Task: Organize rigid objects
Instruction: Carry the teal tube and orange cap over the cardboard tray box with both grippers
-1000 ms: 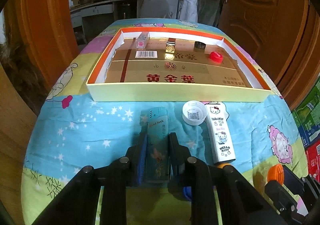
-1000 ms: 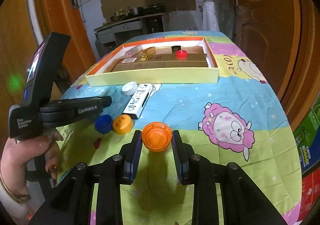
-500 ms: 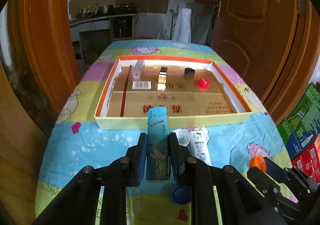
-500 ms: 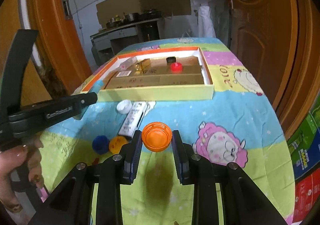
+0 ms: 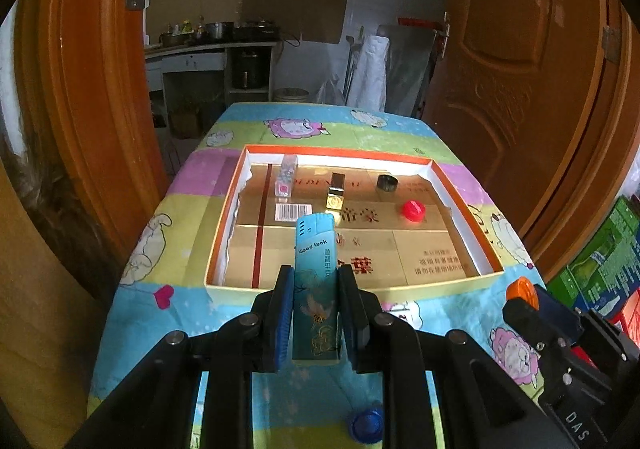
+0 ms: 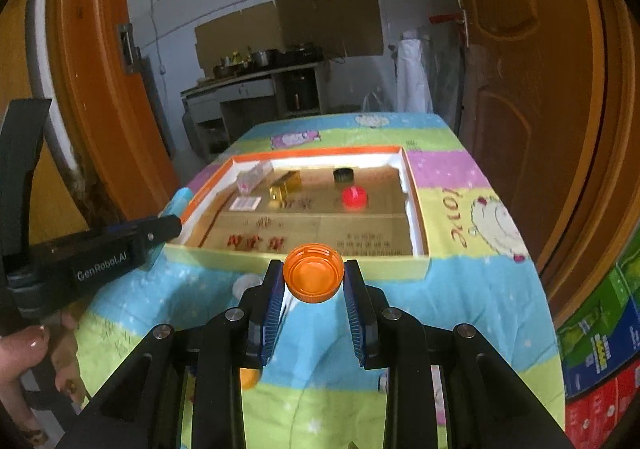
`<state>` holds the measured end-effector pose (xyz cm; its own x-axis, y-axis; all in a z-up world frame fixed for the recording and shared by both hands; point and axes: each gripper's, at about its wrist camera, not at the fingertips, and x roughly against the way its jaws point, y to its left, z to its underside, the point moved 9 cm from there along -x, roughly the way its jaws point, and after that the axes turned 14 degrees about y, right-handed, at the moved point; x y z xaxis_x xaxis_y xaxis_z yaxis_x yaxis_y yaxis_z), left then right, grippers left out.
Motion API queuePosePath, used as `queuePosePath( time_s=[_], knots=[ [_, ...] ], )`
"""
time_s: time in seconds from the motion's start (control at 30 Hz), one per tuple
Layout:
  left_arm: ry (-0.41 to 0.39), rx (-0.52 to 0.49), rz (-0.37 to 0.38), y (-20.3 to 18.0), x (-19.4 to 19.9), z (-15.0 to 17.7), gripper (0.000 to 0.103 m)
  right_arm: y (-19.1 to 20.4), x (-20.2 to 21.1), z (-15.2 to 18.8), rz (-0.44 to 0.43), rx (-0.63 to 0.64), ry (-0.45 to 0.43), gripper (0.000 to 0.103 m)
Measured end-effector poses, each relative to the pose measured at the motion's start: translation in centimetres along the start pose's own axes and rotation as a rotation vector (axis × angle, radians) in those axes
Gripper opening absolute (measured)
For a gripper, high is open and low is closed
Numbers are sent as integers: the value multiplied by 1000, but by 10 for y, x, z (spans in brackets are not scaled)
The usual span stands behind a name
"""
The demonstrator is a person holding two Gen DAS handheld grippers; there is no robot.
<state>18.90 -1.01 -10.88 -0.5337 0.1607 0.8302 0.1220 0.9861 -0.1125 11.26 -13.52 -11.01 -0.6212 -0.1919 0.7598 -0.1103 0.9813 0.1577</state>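
Fingers of left gripper point(image 5: 314, 313) clamped on one teal lighter point(image 5: 316, 281), right gripper point(image 6: 314, 303) on one orange cap point(image 6: 314, 278).

A glossy printed teal lighter point(image 5: 315, 281) sits between the ribbed blue plastic pads point(image 5: 282, 319) of the matt black left tool point(image 5: 314, 319). The orange bottle cap point(image 6: 313, 276) is smooth, shiny plastic. A matt printed cloth covers the table point(image 5: 180, 309), and the cardboard box lid point(image 5: 440, 287) has a shiny gold-paper floor.

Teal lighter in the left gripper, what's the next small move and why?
Probably carry the teal lighter forward over the box's near wall and lower it onto bare floor. The left gripper is shut on it above the table, and the clear lighter and gold lighter already lie inside.
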Motion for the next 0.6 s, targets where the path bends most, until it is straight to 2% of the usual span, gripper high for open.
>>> queuePosePath(
  time_s=[0.6],
  knots=[
    [-14, 8, -11, 6, -14, -30, 22, 3, -18, -43, -11, 22, -27, 31]
  ],
)
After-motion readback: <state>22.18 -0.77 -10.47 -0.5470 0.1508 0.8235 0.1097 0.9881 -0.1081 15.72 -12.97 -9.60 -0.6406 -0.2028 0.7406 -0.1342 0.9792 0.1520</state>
